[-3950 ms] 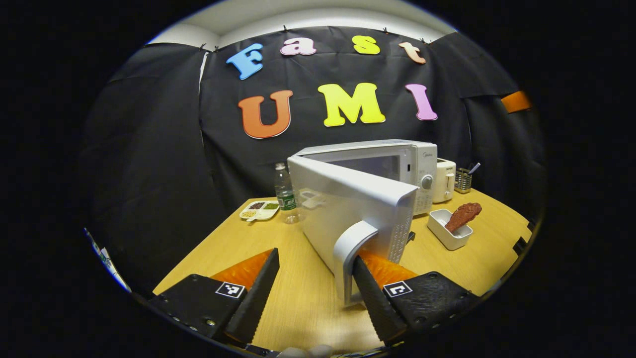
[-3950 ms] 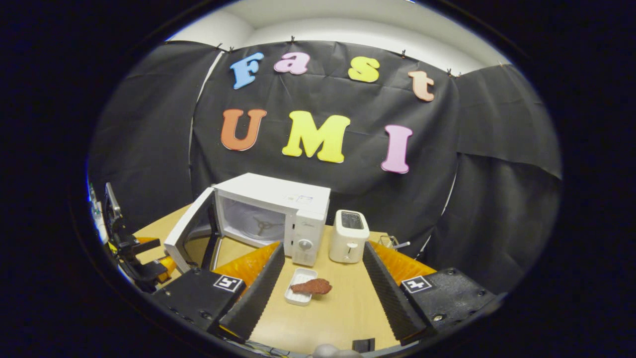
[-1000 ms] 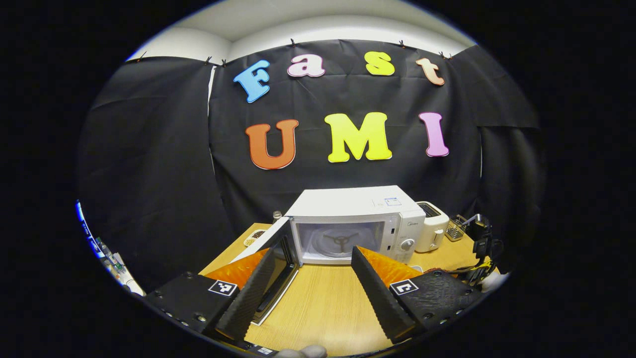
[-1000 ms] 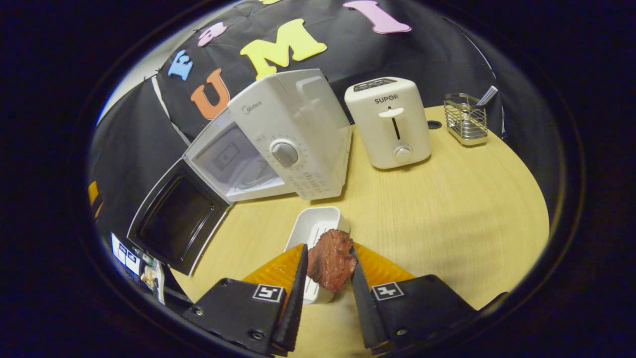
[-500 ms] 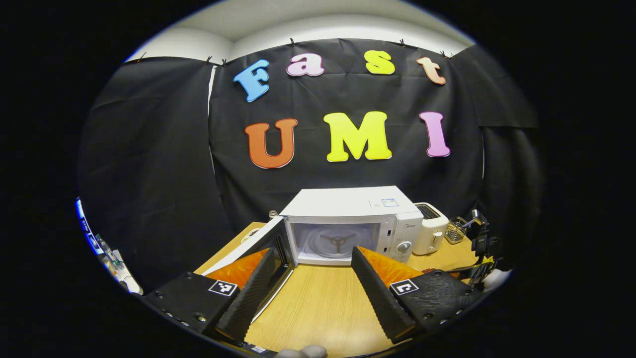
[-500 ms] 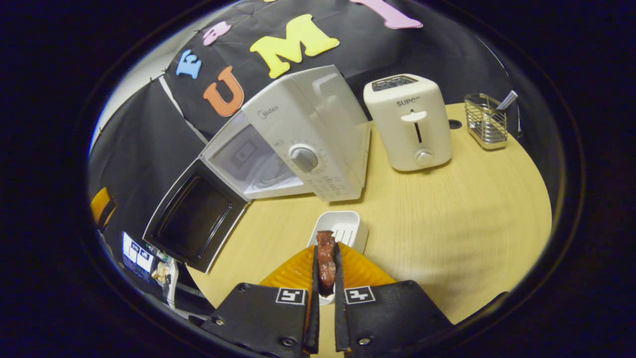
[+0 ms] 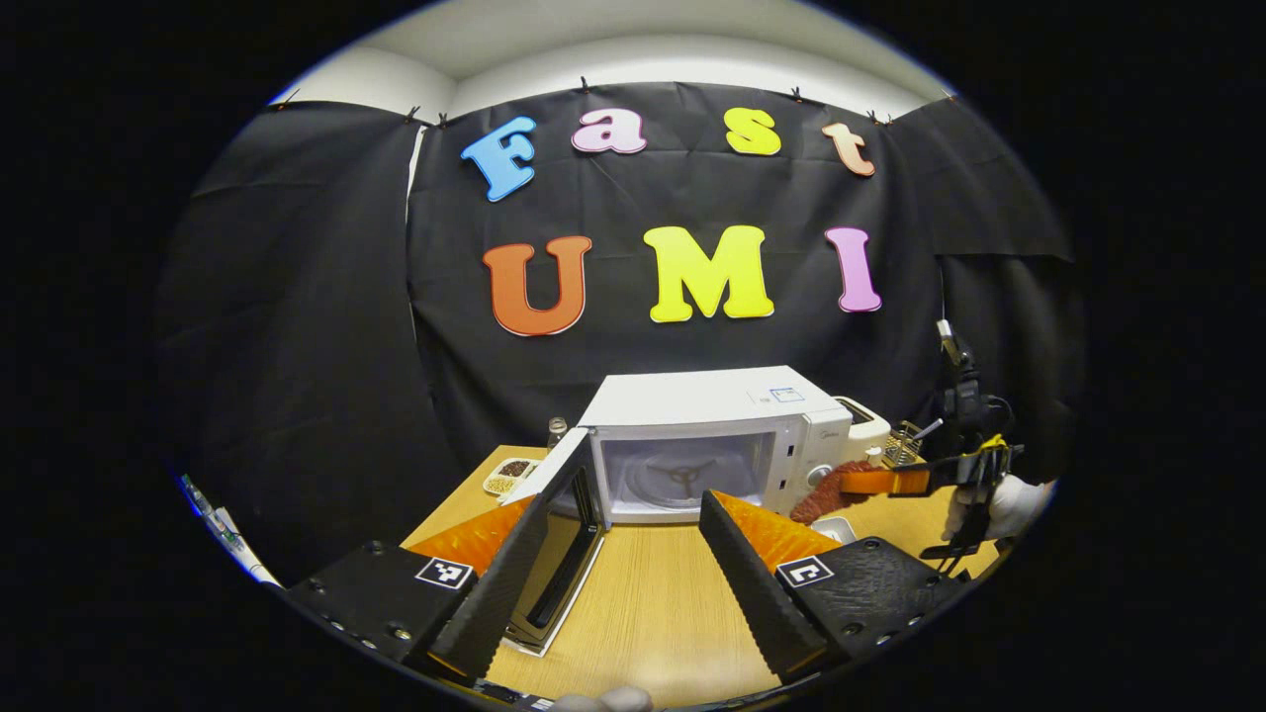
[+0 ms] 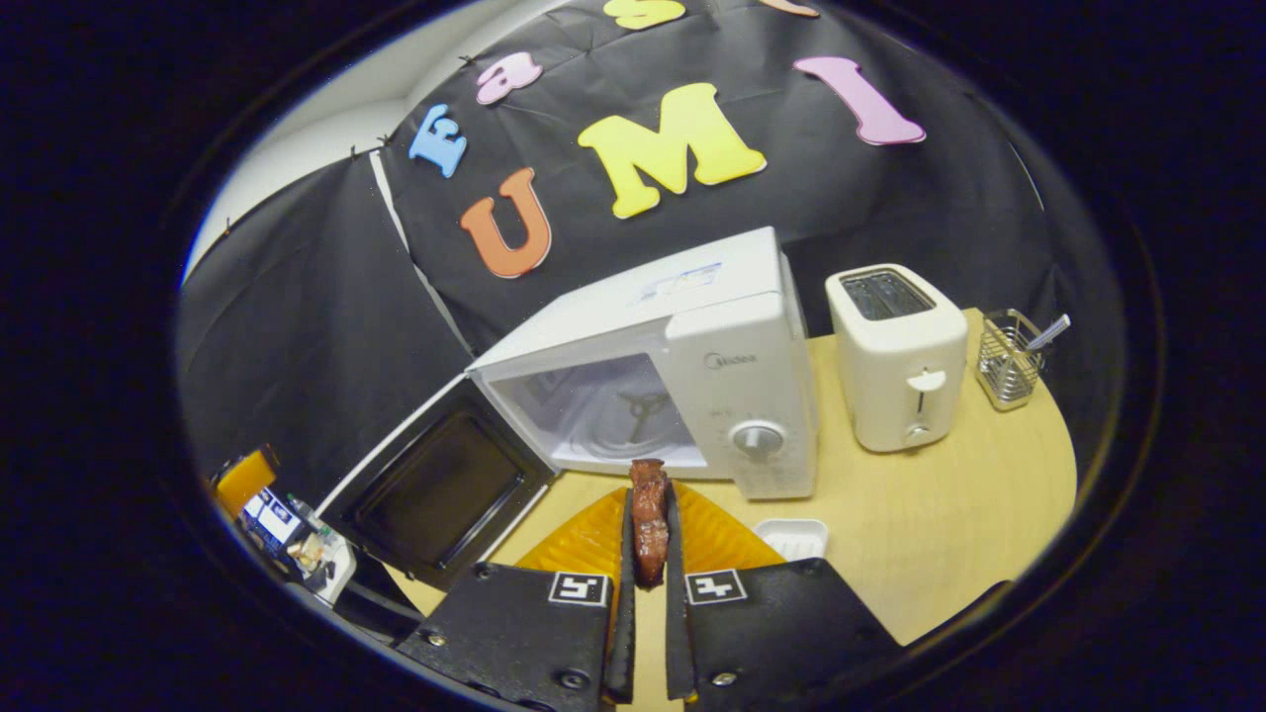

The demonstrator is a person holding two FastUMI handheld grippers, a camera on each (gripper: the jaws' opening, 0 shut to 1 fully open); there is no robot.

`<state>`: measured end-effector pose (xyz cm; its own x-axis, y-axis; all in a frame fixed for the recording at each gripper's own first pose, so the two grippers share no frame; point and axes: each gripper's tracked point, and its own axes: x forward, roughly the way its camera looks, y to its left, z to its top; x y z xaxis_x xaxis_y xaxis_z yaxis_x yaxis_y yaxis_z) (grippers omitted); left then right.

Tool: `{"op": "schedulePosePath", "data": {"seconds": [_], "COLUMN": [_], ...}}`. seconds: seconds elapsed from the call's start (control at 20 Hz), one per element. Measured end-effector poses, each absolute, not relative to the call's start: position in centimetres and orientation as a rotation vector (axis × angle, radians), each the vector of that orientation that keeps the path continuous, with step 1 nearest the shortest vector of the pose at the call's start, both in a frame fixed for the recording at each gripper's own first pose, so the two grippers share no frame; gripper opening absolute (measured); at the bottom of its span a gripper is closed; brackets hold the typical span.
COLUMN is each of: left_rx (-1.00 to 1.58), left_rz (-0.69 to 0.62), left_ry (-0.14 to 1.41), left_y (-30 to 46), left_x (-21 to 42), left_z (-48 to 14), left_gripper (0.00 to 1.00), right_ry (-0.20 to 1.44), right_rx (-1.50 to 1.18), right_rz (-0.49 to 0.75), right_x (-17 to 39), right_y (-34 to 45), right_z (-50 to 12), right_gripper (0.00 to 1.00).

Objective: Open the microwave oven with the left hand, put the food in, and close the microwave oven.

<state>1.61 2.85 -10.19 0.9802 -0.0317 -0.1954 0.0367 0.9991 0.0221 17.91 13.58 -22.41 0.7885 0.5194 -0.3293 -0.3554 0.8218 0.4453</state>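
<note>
A white microwave [image 7: 712, 415] [image 8: 737, 366] stands on the wooden table [image 8: 949, 524], its door [image 7: 562, 509] [image 8: 440, 494] swung wide open to the left. The turntable hub shows in the lit cavity [image 8: 618, 410]. My right gripper [image 8: 649, 494] is shut on a brown piece of food [image 8: 649, 514] and holds it in the air just in front of the cavity. In the left gripper view, the right gripper [image 7: 905, 482] carries the food [image 7: 826, 491] at the microwave's right front. My left gripper [image 7: 623, 593] hangs open and holds nothing, back from the door.
An empty white tray [image 8: 791, 539] [image 7: 841, 527] lies in front of the control panel. A white toaster [image 8: 895, 351] and a wire basket [image 8: 1007, 371] stand to the right. A bottle [image 7: 557, 431] and a snack plate [image 7: 509, 476] sit behind the door. A gloved hand [image 7: 1009, 504] holds the right gripper.
The right gripper shut on the food in the tray, lifted it out and swung it up to the front of the open cavity. The left gripper has barely moved.
</note>
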Motion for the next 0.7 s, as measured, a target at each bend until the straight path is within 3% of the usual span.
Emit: {"op": "schedulePosePath", "data": {"seconds": [0.3, 0.7], "left_rx": [0.051, 0.066], "left_rz": [-0.113, -0.174], "left_ry": [0.225, 0.257], "left_y": [6.0, 8.7], "left_x": [1.1, 0.9], "left_z": [-11.3, -13.7], "left_gripper": [0.96, 0.96], "right_ry": [0.377, 0.291], "right_rx": [0.587, 0.948], "right_rz": [0.411, 0.201], "right_x": [21.4, 27.1], "right_y": [22.4, 28.5], "right_z": [-22.6, -26.7], "right_gripper": [0.15, 0.15]}}
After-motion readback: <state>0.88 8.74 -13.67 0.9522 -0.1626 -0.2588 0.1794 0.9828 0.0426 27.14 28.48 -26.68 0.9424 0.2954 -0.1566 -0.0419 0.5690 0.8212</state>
